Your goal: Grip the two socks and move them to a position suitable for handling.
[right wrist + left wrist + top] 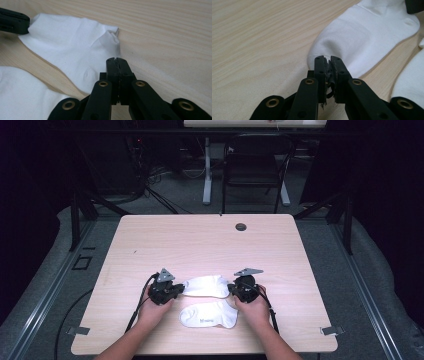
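Note:
Two white ankle socks lie on the pale wooden table [200,240]. The upper sock [205,286] [362,37] [70,45] stretches flat between my two grippers. My left gripper [182,289] [329,58] is shut on its rounded toe end, with fabric bunched at the tips. At the other end my right gripper [231,289] [116,60] is shut on the sock's edge, just below a small folded tab. The lower sock [209,316] [412,82] [20,92] lies loose nearer the person, between both hands.
A round cable hole [241,226] sits near the table's far edge. Behind the table stands a black chair [252,165] among desk legs and cables. Bare wood stretches across the far half and both sides of the table.

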A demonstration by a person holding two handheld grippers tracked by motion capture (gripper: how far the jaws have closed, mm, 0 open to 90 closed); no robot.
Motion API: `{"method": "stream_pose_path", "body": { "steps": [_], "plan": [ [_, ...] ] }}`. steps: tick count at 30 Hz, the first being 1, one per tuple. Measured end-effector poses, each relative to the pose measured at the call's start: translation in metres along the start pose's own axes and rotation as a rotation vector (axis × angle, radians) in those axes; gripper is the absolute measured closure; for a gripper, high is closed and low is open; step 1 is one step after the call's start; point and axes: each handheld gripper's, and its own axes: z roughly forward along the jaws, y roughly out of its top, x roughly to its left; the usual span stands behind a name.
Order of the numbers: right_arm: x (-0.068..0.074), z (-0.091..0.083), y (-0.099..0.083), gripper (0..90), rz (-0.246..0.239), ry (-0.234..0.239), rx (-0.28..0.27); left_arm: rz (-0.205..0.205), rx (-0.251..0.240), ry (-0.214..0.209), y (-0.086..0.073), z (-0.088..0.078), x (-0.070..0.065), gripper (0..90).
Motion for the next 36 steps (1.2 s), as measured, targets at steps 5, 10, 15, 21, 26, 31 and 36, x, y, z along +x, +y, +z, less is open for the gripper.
{"method": "stream_pose_path", "body": {
  "steps": [5,10,15,21,26,31,36],
  "plan": [
    [-0.001,-0.008,0.002,74.7,-0.002,-0.022,-0.056,-0.002,-0.046,0.0,0.003,-0.006,0.001,75.0],
    [-0.005,-0.003,0.002,63.9,0.024,0.016,-0.079,0.005,-0.069,0.031,0.005,-0.005,0.004,59.3],
    [-0.003,0.01,0.002,61.2,0.003,0.009,-0.048,0.005,-0.034,0.029,0.002,0.003,0.007,54.8],
    [0.002,0.018,0.001,60.8,-0.059,-0.02,-0.043,0.009,-0.024,0.038,0.001,0.005,0.005,56.4],
    [0.003,0.018,0.0,67.4,-0.075,-0.028,-0.038,0.021,-0.024,0.037,0.0,0.005,0.003,61.9],
    [0.005,0.018,0.0,79.5,-0.082,-0.011,-0.035,0.021,-0.024,0.023,0.0,0.005,0.004,68.8],
    [0.003,0.017,0.0,86.0,-0.06,0.027,-0.015,0.002,-0.025,-0.005,0.0,0.005,0.006,77.0]
  ]
}}
